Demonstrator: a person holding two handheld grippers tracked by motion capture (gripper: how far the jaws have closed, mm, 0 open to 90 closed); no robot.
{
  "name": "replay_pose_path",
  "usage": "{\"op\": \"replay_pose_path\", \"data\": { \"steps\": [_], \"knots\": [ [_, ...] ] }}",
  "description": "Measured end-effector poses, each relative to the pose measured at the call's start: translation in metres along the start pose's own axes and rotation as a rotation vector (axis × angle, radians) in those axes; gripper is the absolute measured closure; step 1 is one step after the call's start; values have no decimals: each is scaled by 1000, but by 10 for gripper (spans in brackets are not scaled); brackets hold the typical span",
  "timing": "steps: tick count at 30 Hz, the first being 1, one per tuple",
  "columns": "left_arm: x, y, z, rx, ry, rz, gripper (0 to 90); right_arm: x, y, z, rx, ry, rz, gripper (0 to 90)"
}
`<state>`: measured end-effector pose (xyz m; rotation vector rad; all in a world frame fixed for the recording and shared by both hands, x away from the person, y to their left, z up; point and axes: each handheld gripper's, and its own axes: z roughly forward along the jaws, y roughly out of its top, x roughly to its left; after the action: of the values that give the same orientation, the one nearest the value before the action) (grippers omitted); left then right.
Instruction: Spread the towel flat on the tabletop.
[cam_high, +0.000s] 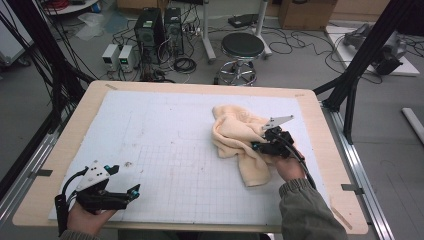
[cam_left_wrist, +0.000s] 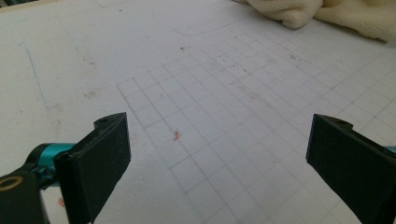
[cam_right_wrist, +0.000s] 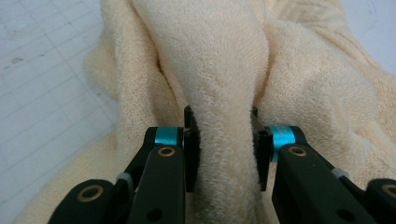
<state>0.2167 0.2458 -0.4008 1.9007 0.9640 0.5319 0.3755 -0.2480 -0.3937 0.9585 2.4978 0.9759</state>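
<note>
A cream terry towel (cam_high: 235, 134) lies crumpled on the right half of the white gridded mat (cam_high: 150, 130). My right gripper (cam_high: 257, 146) sits at the towel's near right side, and its pads pinch a raised fold of the towel (cam_right_wrist: 224, 70) between them. My left gripper (cam_high: 125, 180) rests at the mat's near left corner, pointing right. It stands open with nothing between its jaws, and bare grid paper (cam_left_wrist: 215, 116) shows between its pads (cam_left_wrist: 100, 154). An edge of the towel (cam_left_wrist: 327, 14) shows far off in the left gripper view.
The mat covers a wooden table (cam_high: 320, 130) with bare margins at each side. Beyond the far edge stand a black stool (cam_high: 242, 47), computer towers (cam_high: 150, 30) and cables on the floor. Black frame posts (cam_high: 360, 65) rise at both sides.
</note>
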Motion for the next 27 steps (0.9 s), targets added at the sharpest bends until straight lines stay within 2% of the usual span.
{"op": "replay_pose_path", "data": {
  "steps": [3, 4, 11, 14, 17, 18, 19, 20, 21, 26, 27],
  "knots": [
    [0, 0, 0, -7, -1, -3, 70, 3, 2, -2, -11, 11, -12, 743],
    [0, 0, 0, -7, 0, -3, 70, 7, 5, -4, -29, 34, -19, 744],
    [0, 1, 0, -6, 4, 3, 71, 22, 17, -9, -76, 96, -42, 744],
    [-1, 1, 0, -10, 7, -1, 72, 35, 26, -12, -89, 128, -72, 745],
    [-1, 1, 0, -10, 4, 4, 72, 41, 30, -14, -101, 144, -87, 745],
    [-2, 1, 0, -10, 3, 3, 72, 48, 35, -15, -113, 160, -105, 745],
    [-2, 1, 0, -8, 4, 4, 72, 48, 35, -15, -113, 160, -105, 745],
    [-2, 1, 0, -10, 5, 2, 72, 56, 41, -16, -119, 187, -116, 745],
    [-2, 2, 0, -10, 5, 3, 72, 56, 41, -16, -119, 187, -116, 745],
    [-2, 2, 0, -17, 6, 3, 73, 76, 57, -19, -137, 235, -170, 745],
    [-2, 2, 0, -17, 5, 4, 73, 76, 57, -19, -137, 235, -170, 745]
  ]
}}
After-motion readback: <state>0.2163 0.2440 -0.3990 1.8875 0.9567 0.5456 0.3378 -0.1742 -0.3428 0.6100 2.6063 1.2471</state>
